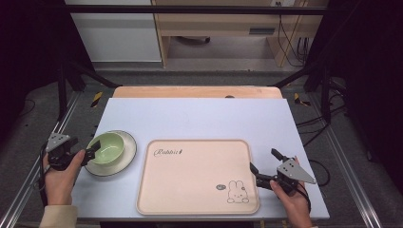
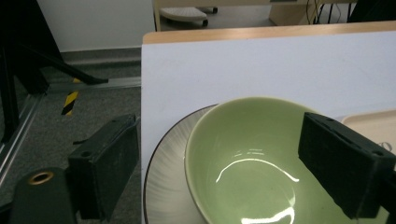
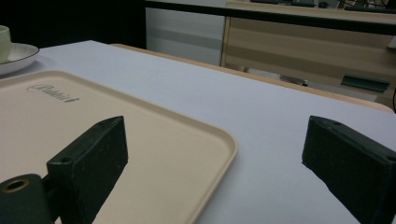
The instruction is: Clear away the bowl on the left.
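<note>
- The left claw (image 1: 93, 148), at the left of the high view, stands wide open astride the near rim of the green bowl (image 1: 107, 147), not yet pinching it.
- The bowl sits on a plate (image 1: 124, 159) left of the tray (image 1: 197, 178), probably its destination.
- The right claw (image 1: 263, 165) gapes empty over the tray's right edge, likely to steady it.

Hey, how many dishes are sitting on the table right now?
2, stacked together at the table's left side: a green bowl and the white plate it rests on, just left of the beige tray. The left gripper has its open jaws straddling the bowl's rim.
</note>
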